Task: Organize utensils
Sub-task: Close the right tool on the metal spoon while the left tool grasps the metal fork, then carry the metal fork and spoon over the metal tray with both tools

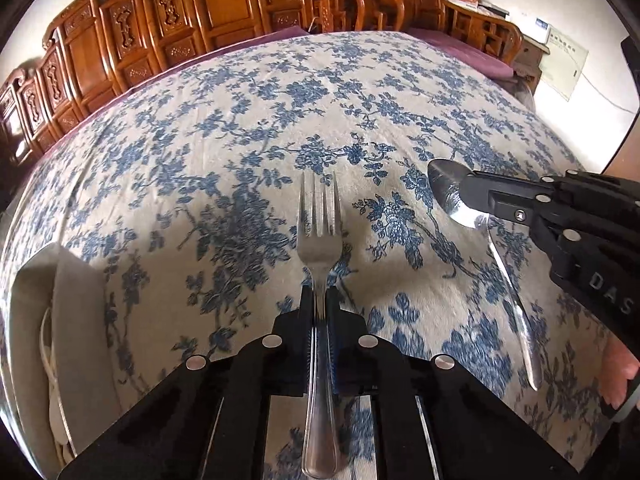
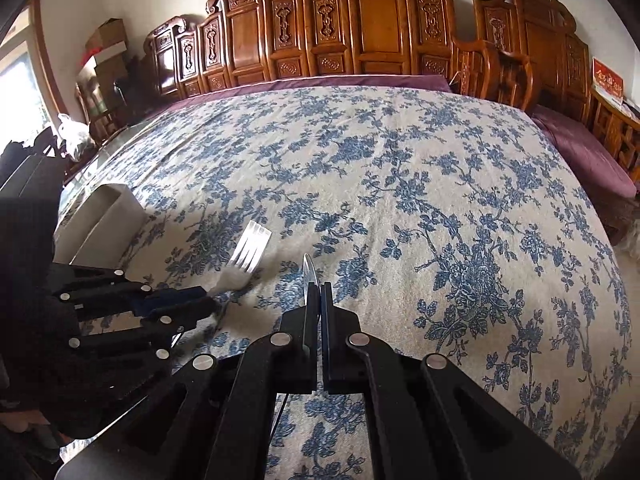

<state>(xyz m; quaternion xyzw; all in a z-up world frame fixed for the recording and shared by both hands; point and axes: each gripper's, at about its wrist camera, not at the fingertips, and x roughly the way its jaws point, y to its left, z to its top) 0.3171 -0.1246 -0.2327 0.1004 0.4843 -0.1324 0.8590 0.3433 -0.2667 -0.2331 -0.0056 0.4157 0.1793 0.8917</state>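
My left gripper [image 1: 320,300] clamps a steel fork [image 1: 319,236] by its neck, tines pointing ahead above the blue-flowered cloth [image 1: 248,128]. My right gripper [image 2: 320,296] pinches a spoon [image 1: 456,196] by the bowl, handle hanging down. A white holder [image 2: 100,220] stands at far left.
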